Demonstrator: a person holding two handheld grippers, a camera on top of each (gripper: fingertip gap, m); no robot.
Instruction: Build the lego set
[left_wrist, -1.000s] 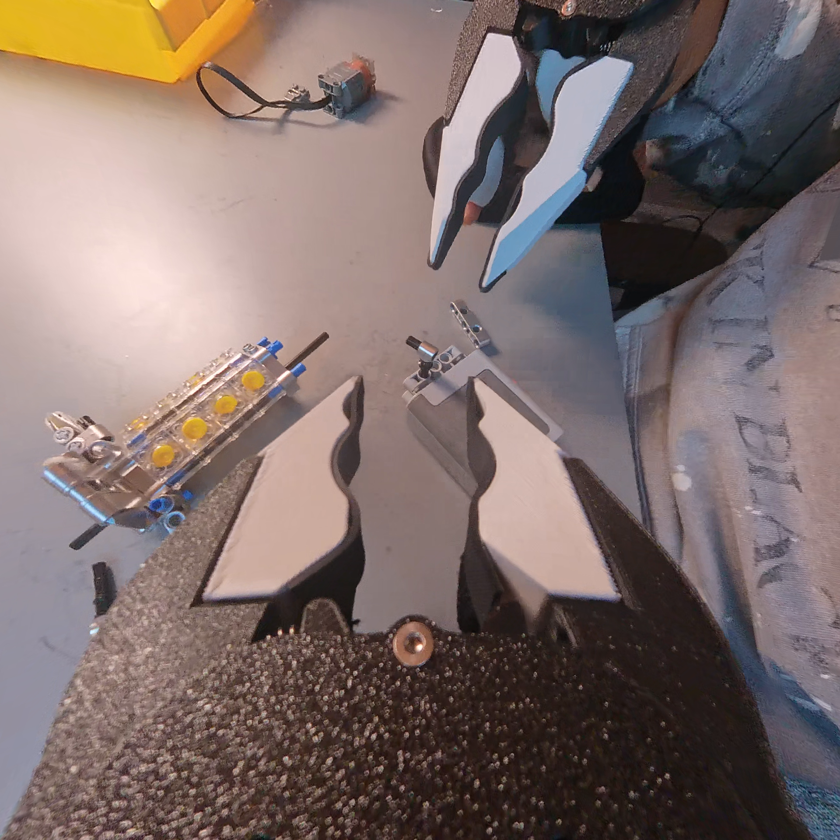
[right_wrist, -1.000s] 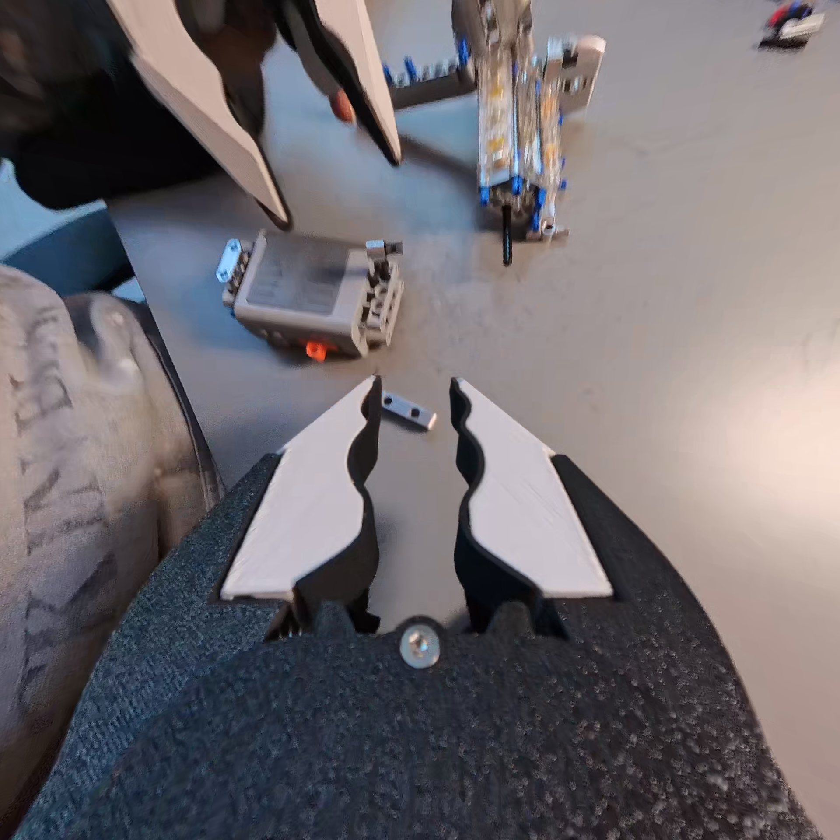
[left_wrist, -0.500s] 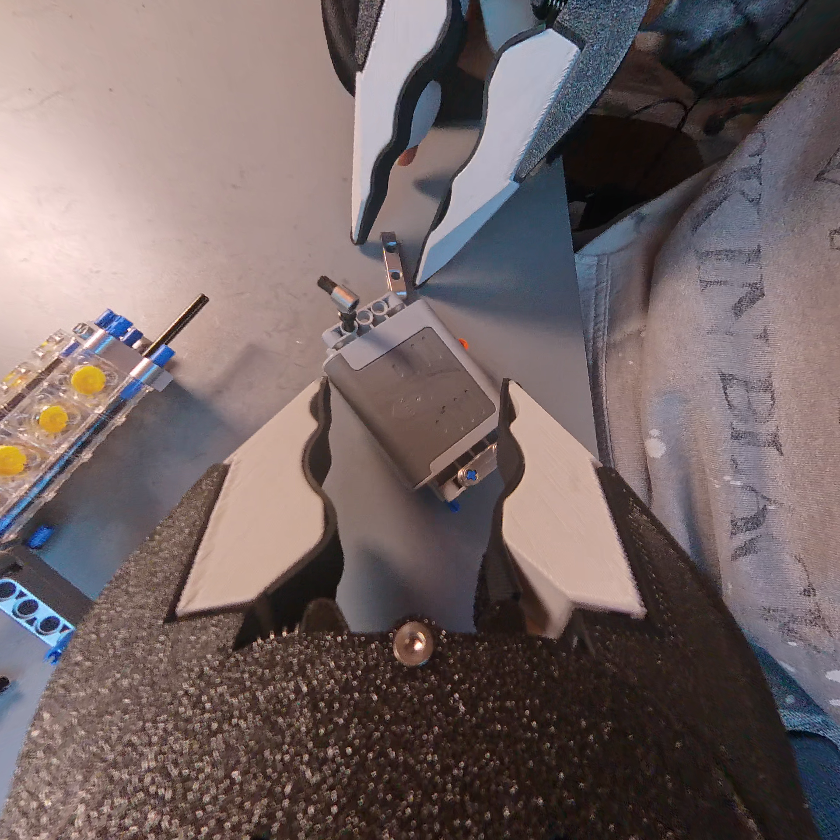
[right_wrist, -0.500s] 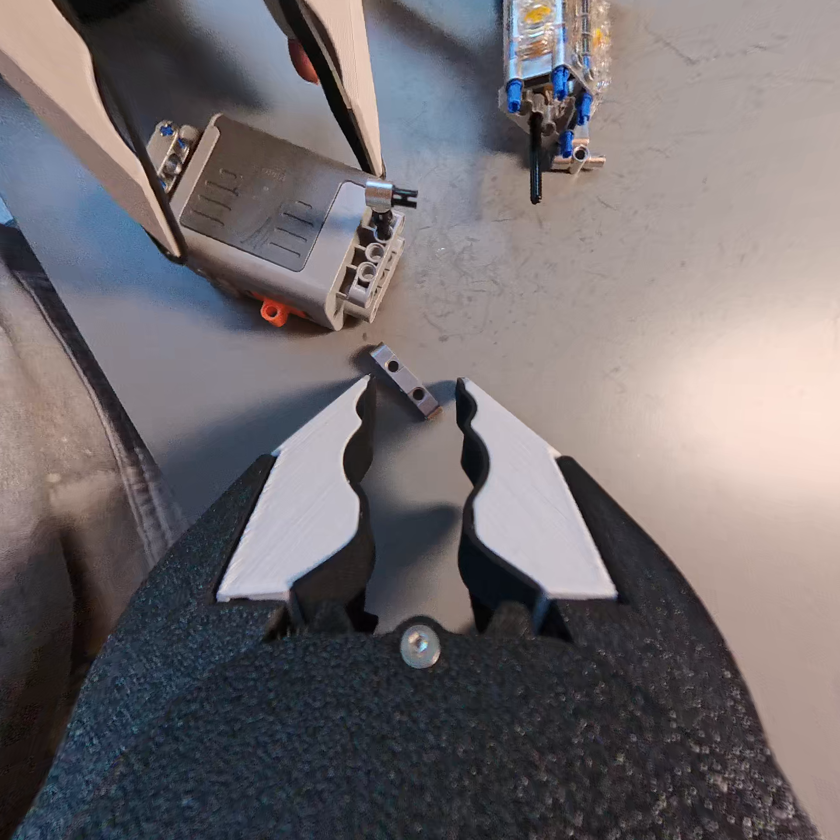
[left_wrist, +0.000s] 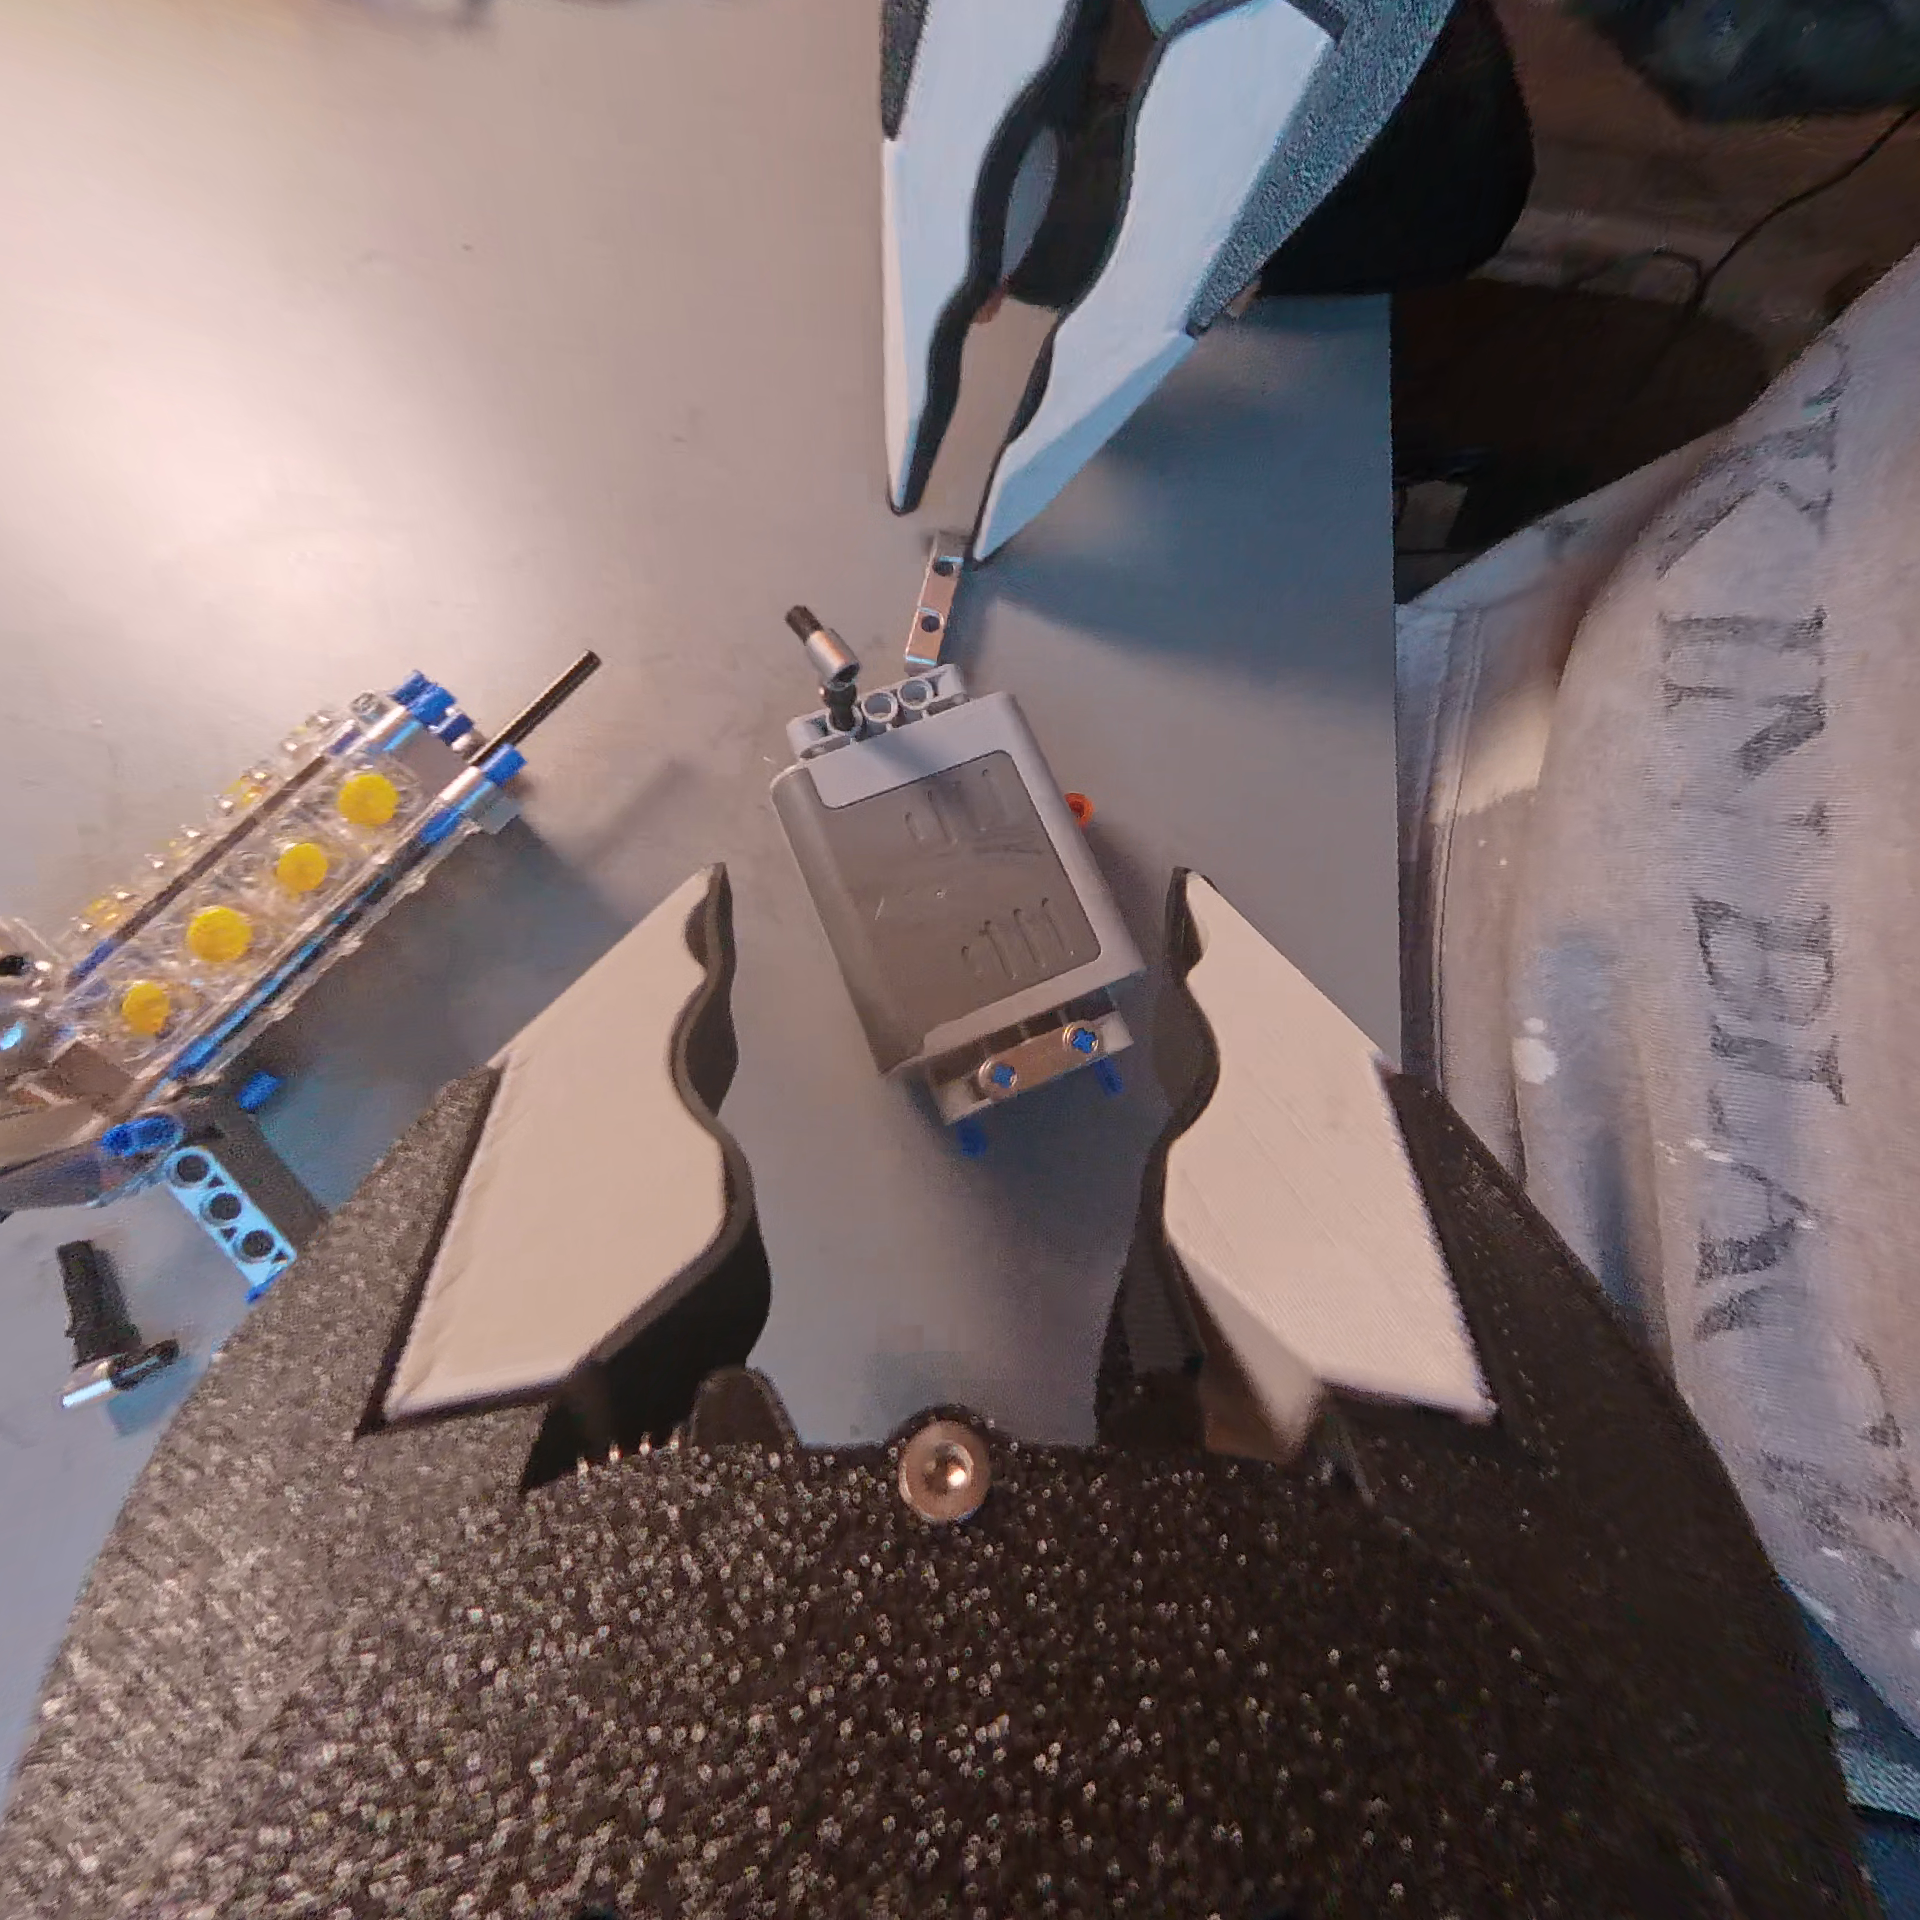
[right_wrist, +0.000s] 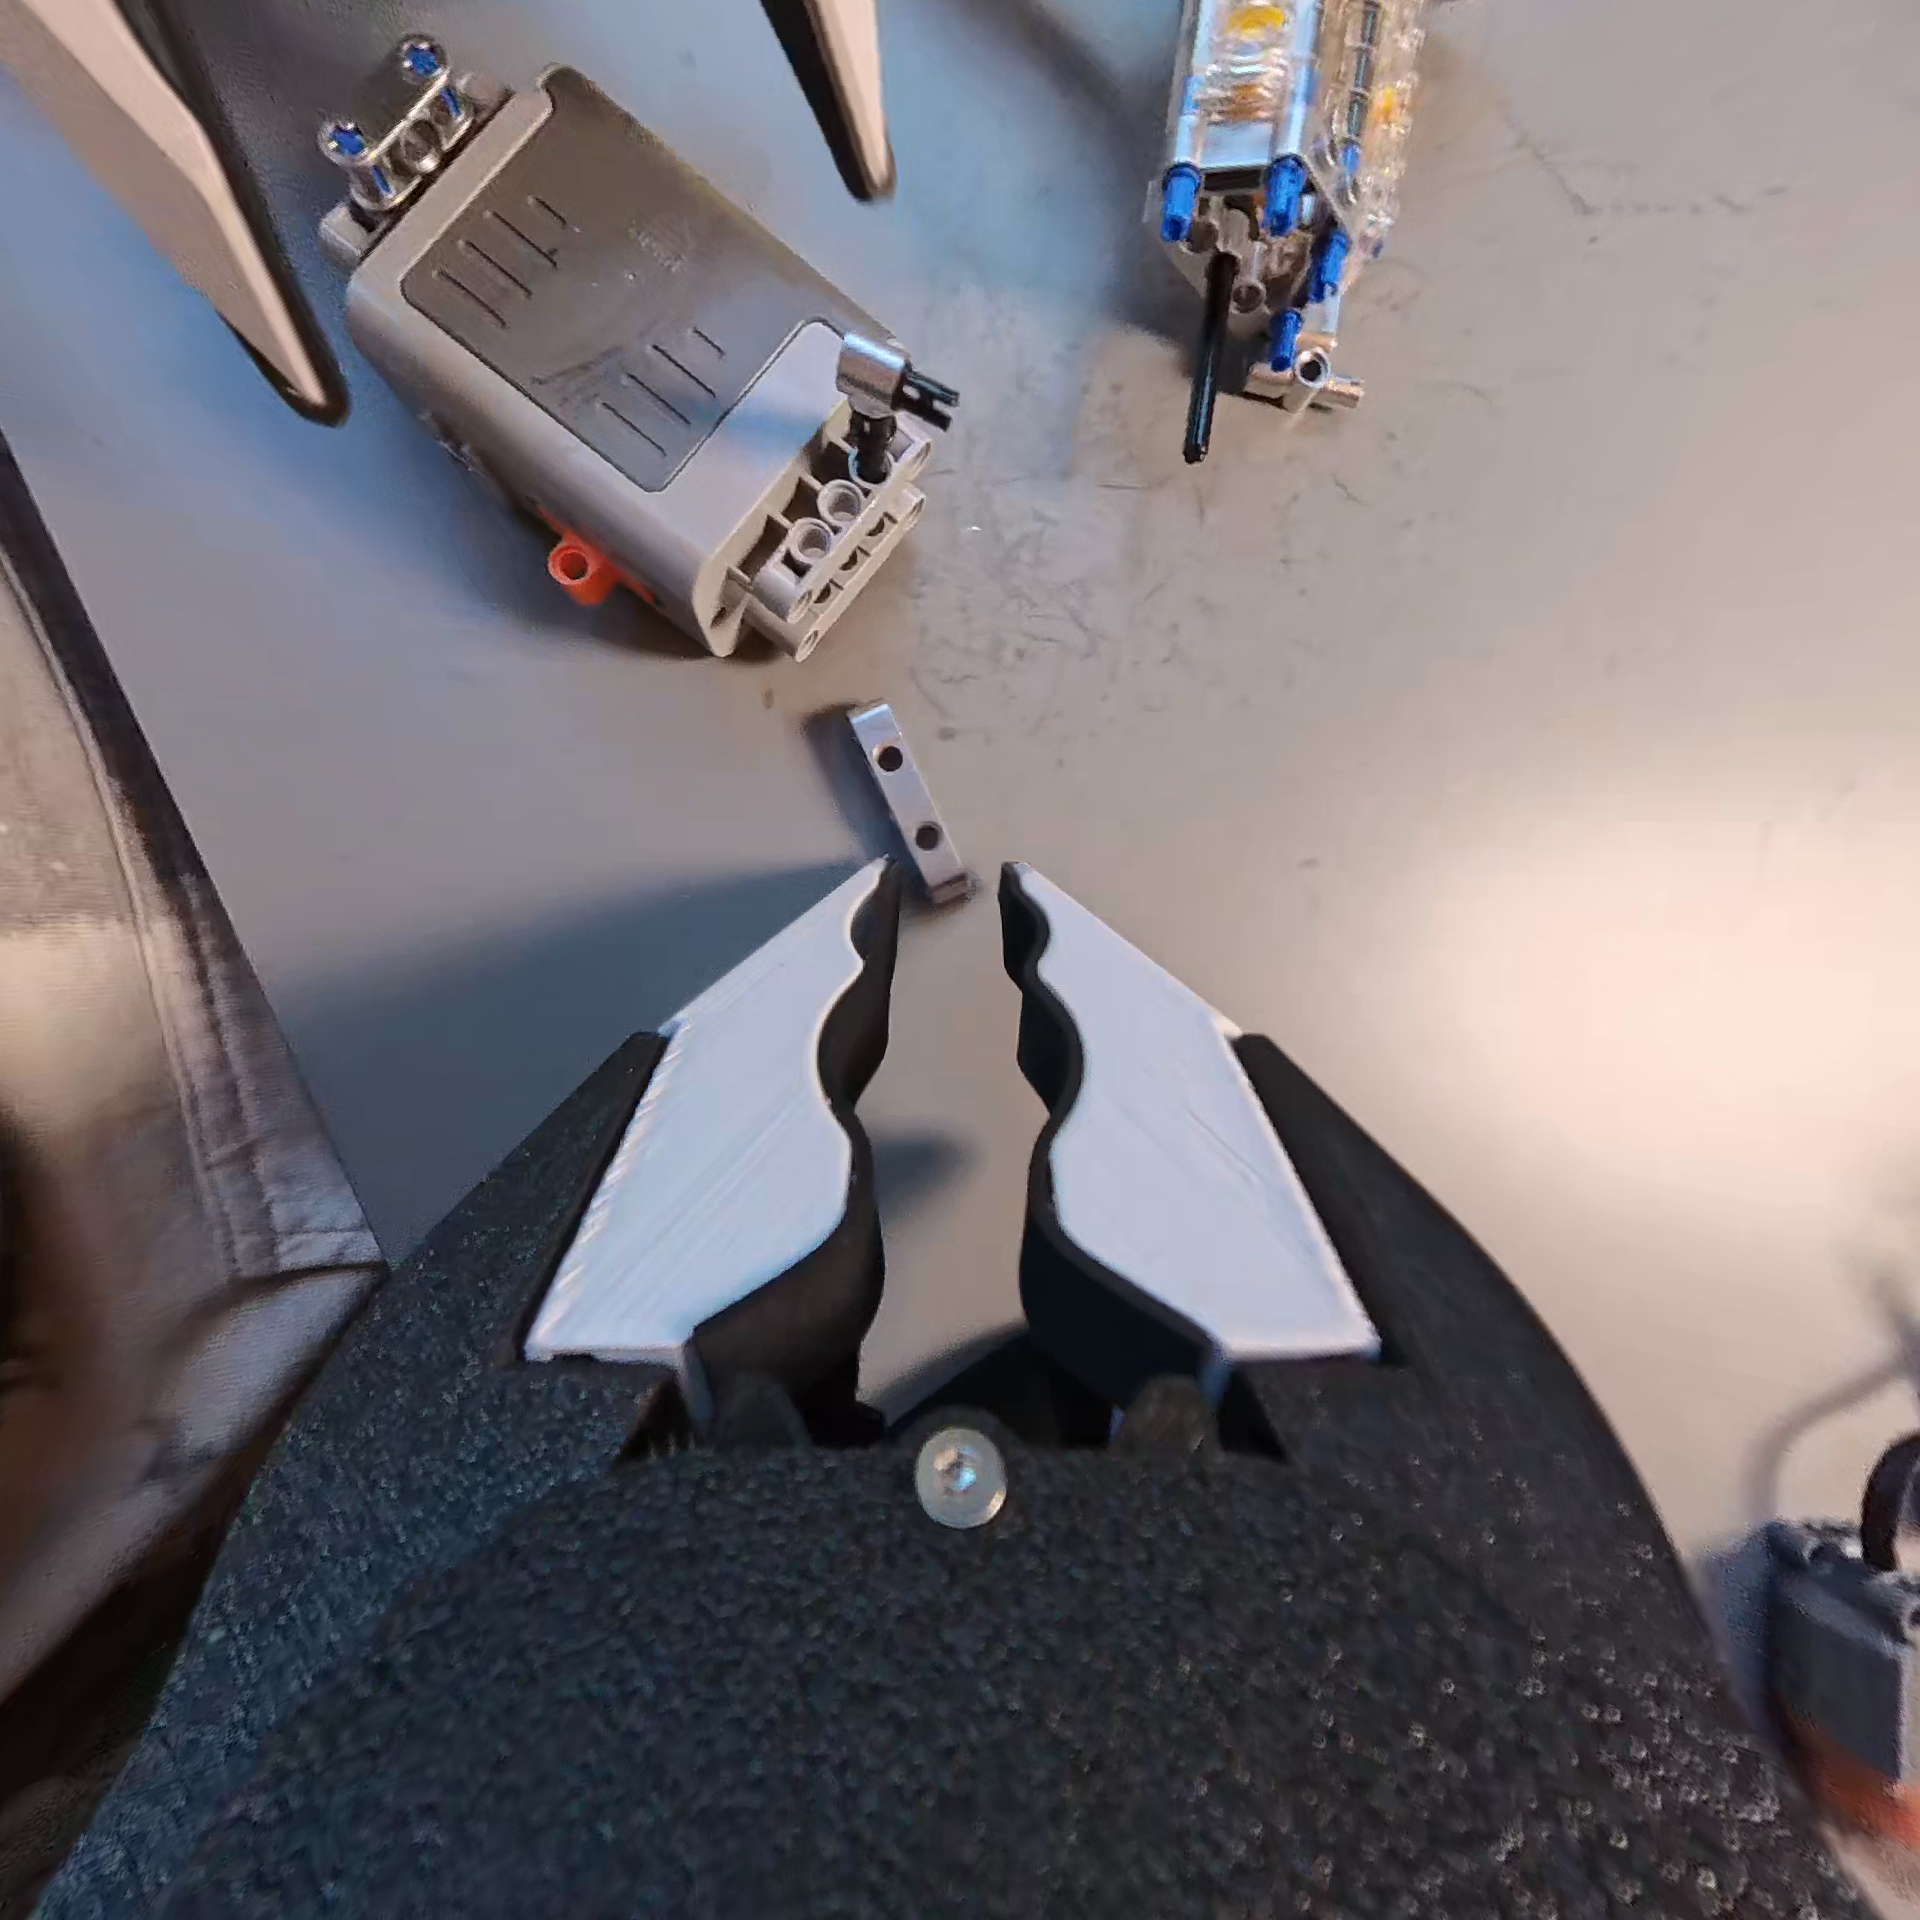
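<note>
Left tongs (left_wrist: 940, 883) wide apart around the big grey plastic box (left_wrist: 945, 899) on the grey worktop (left_wrist: 312, 364), maybe to hold it steady; not touching yet. Right tongs (right_wrist: 945, 878) a little apart, empty, tips beside the near end of the small grey two-hole bar (right_wrist: 909, 800).

Matt grey plastic box (left_wrist: 940, 894), scuffed smooth tabletop (right_wrist: 1351, 727), clear glossy plastic block (left_wrist: 260, 914), printed cloth (left_wrist: 1714, 935).

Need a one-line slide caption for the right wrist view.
Open right gripper poised over a small grey two-hole beam on the grey table, grey battery box just beyond.
</note>
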